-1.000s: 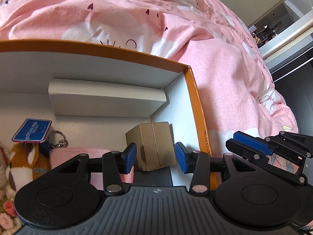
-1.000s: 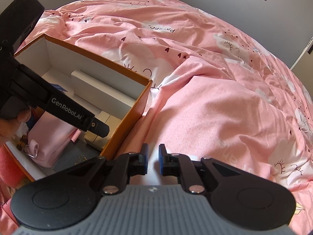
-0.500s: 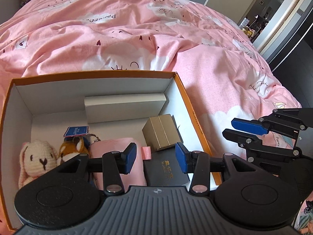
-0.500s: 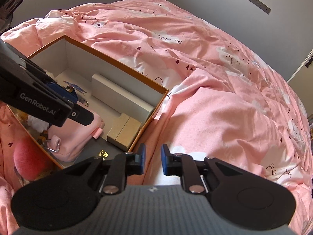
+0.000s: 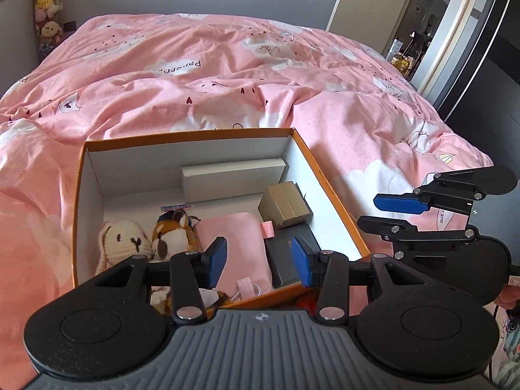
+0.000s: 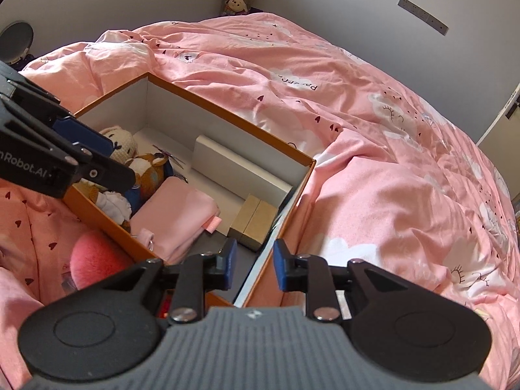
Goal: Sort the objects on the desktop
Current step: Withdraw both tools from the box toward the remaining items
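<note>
An orange box [image 5: 195, 136] with white inner walls lies on the bed. Inside are a long white box [image 5: 232, 175], a gold box [image 5: 286, 204], a black box [image 5: 289, 253], a pink pouch [image 5: 237, 247], a cream bunny plush [image 5: 122, 243] and a brown-and-white plush [image 5: 172, 234]. My left gripper [image 5: 258, 261] hangs open above the box's near side, holding nothing. My right gripper [image 6: 255, 265] hovers over the box's near right corner [image 6: 260, 279]; its jaws are opening and its pads press on nothing. Each gripper shows in the other's view: right gripper [image 5: 390, 216], left gripper [image 6: 120, 162].
A rumpled pink duvet [image 5: 227, 74] covers the whole bed around the box. A red fluffy thing [image 6: 97, 256] lies just outside the box's near wall. Stacked plush toys [image 5: 48, 6] stand in the far room corner. A door [image 5: 354, 0] and dark cabinet [image 5: 487, 81] are at the right.
Both grippers have pulled back and up from the box, so the whole box now shows. The right gripper's jaws have spread from nearly shut. The left jaws kept their width.
</note>
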